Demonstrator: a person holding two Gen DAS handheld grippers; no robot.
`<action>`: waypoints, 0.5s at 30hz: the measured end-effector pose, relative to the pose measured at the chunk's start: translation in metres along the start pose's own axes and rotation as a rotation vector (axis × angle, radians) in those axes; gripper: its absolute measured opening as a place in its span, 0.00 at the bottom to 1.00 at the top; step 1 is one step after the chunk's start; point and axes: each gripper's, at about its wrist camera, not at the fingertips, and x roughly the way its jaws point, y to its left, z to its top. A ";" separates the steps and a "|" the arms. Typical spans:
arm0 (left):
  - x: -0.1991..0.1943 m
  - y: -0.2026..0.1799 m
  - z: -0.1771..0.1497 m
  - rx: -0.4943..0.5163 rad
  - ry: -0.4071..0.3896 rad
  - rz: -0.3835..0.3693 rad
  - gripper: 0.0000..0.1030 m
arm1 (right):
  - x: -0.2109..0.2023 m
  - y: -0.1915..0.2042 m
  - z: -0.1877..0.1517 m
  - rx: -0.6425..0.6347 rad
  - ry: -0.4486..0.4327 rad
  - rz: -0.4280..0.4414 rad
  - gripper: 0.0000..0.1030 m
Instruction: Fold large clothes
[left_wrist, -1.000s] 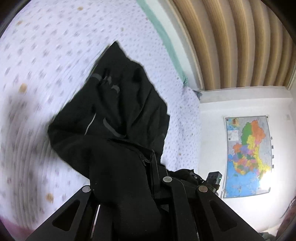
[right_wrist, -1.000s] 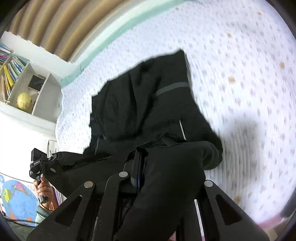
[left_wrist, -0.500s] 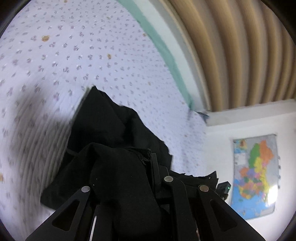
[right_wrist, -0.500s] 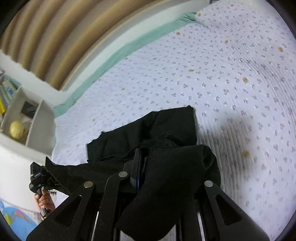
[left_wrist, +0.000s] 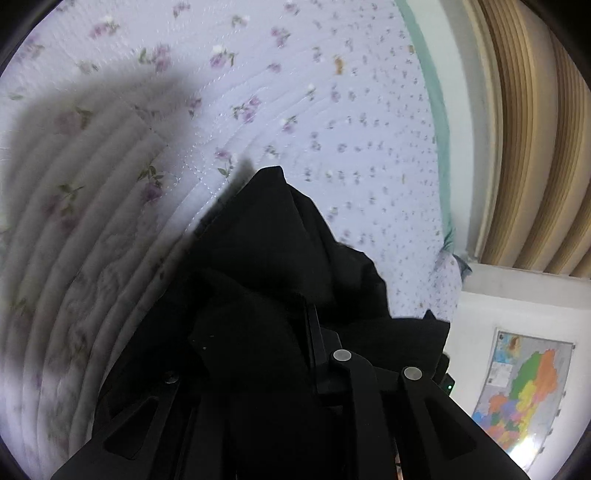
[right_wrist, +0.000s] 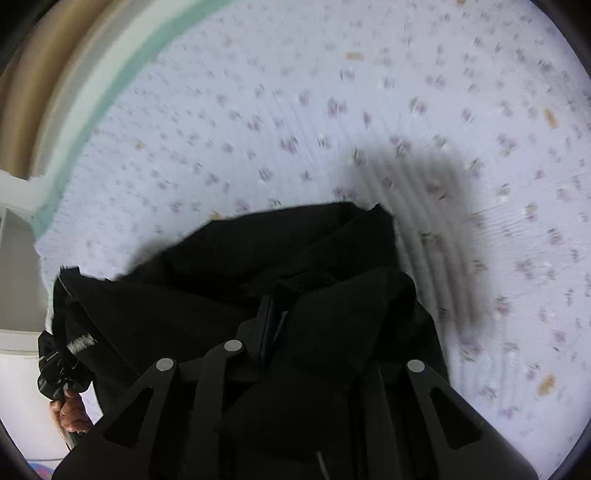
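A large black garment (left_wrist: 273, 251) lies bunched on the floral quilted bed (left_wrist: 258, 92). My left gripper (left_wrist: 291, 325) is shut on a fold of it, and the cloth drapes over the fingers and hides the tips. In the right wrist view the same black garment (right_wrist: 280, 258) spreads from the lower middle to the left. My right gripper (right_wrist: 284, 317) is shut on its near edge, with cloth piled over the right finger. The left gripper (right_wrist: 55, 373) shows at the far left, held in a hand, with the garment's other end stretched to it.
The bed's green border (left_wrist: 436, 103) runs beside a wall of tan vertical slats (left_wrist: 524, 129). A colourful map (left_wrist: 517, 391) hangs on the white wall at lower right. A white shelf edge (right_wrist: 14, 192) shows at far left.
Both grippers have dropped closer to the bed with the garment. The spread part of the garment has shrunk and bunched up under them, and the quilt now looks much nearer.
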 end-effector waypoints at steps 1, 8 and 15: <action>0.001 0.000 0.000 0.006 0.002 -0.001 0.15 | 0.006 0.000 0.000 0.001 0.005 -0.007 0.16; -0.032 -0.031 -0.013 0.196 0.058 -0.010 0.20 | -0.019 -0.006 -0.006 0.010 0.017 0.063 0.27; -0.112 -0.061 -0.050 0.317 0.075 -0.119 0.36 | -0.105 -0.015 -0.027 -0.008 -0.045 0.236 0.52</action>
